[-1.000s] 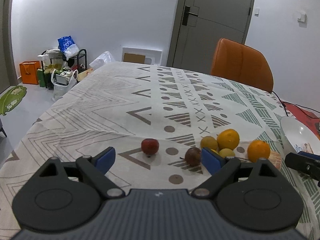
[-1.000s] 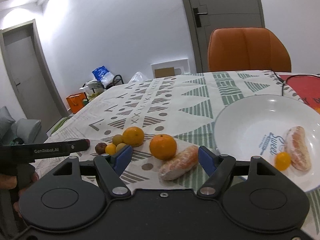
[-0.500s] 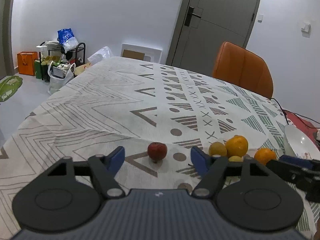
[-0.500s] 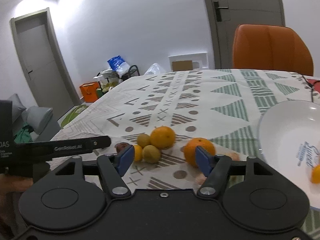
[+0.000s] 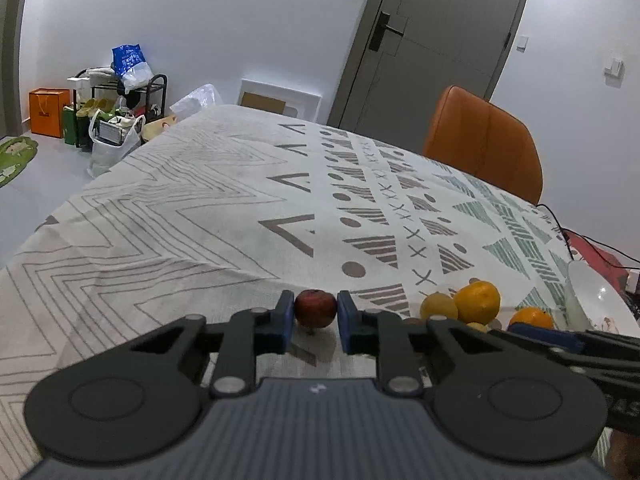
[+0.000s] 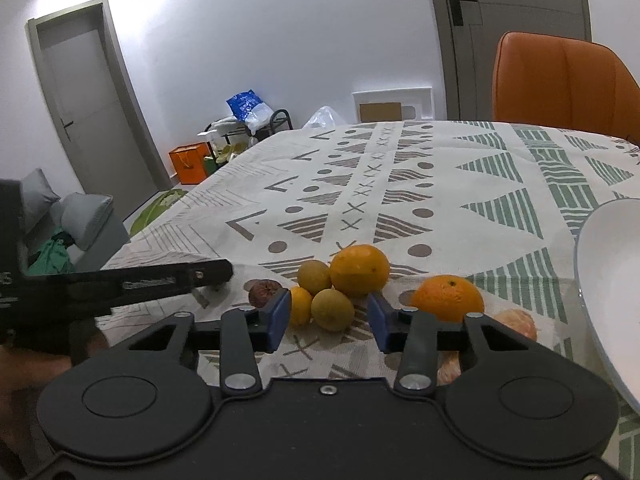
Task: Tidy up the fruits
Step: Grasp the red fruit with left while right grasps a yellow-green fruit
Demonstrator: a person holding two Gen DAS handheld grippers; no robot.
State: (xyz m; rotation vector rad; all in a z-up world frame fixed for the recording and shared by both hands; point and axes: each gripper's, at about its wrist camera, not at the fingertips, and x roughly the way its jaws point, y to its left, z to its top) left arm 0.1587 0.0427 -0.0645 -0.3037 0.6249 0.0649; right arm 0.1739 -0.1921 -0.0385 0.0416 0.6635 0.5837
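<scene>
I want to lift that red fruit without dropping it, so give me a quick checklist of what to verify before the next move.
1. Left gripper closed on the red fruit: ok, both blue pads sit against its sides.
2. Grip centred: ok, the fruit sits midway between the pads.
3. Fruit free of neighbours: ok, the fruit cluster lies apart, to its right.
4. Right gripper out of the way: ok, open, hovering by the small yellow-green fruit.
5. White plate has room: cannot tell, only its edge shows.
6. Fruit already off the tablecloth: cannot tell.
</scene>
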